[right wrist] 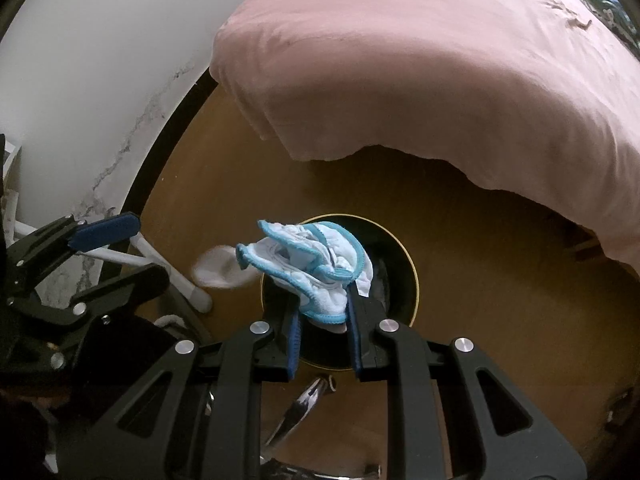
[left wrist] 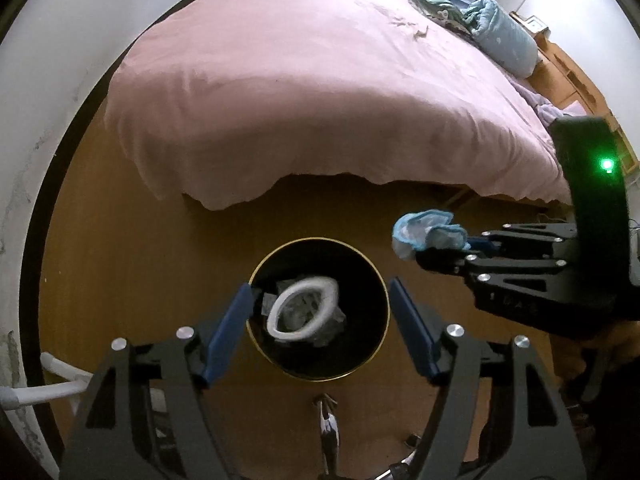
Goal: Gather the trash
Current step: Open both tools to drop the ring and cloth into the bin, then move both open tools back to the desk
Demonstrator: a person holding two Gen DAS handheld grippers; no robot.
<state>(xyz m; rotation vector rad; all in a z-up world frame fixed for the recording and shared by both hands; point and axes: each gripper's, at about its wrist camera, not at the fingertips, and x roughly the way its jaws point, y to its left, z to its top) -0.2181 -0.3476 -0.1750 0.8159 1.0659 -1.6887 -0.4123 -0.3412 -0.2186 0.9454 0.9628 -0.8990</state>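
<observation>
A black bin with a gold rim point(left wrist: 320, 239) stands on the wooden floor before the bed, with crumpled trash inside. My left gripper point(left wrist: 322, 326) hangs open right above it, nothing between its blue pads. A blurred white ring-shaped piece point(left wrist: 274, 314) shows over the bin's mouth; in the right wrist view this white piece point(right wrist: 216, 268) appears in the air beside the rim. My right gripper point(right wrist: 324, 320) is shut on a crumpled white wrapper with blue edging point(right wrist: 316, 268), held above the bin point(right wrist: 414, 280). The left wrist view shows that wrapper point(left wrist: 430, 234) right of the bin.
A bed with a pink cover point(left wrist: 320, 100) fills the far side, with blue pillows point(left wrist: 504, 36) at its head. A white wall and white tube frame point(right wrist: 176, 276) stand at the left. A metal tool point(left wrist: 328, 420) lies on the floor near the bin.
</observation>
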